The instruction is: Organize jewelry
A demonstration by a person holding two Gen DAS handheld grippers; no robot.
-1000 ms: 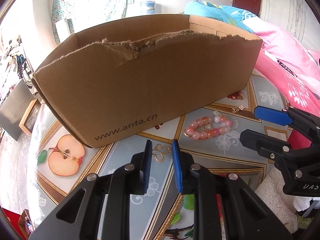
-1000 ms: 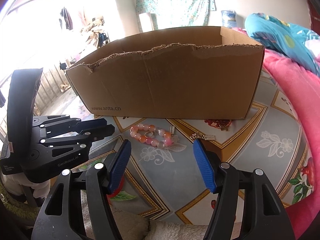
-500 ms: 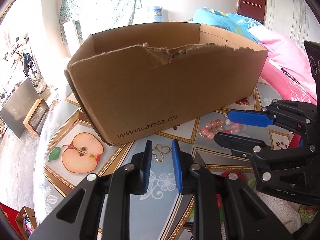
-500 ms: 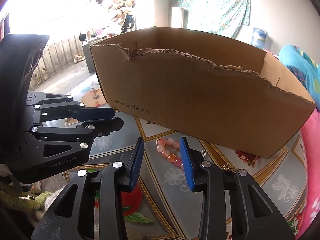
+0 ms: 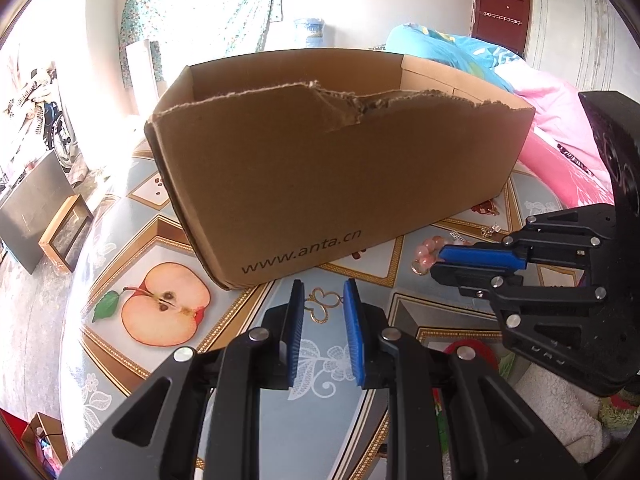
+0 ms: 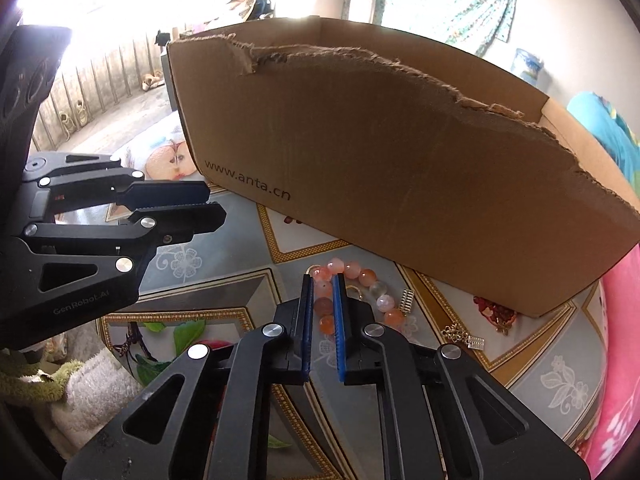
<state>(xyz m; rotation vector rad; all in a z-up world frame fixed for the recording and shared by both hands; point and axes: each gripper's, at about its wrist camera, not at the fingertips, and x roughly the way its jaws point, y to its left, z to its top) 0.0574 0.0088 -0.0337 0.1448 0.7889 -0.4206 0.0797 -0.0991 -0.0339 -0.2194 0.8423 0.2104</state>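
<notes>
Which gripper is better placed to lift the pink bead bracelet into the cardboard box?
Right. The right gripper is closing around the pink bead bracelet beside the brown cardboard box; the left gripper holds nothing, over a printed gold motif.

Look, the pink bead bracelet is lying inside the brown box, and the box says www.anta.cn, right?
Not inside. The bead bracelet lies on the tablecloth in front of the cardboard box, as the right wrist view shows. The box does say www.anta.cn.
</notes>
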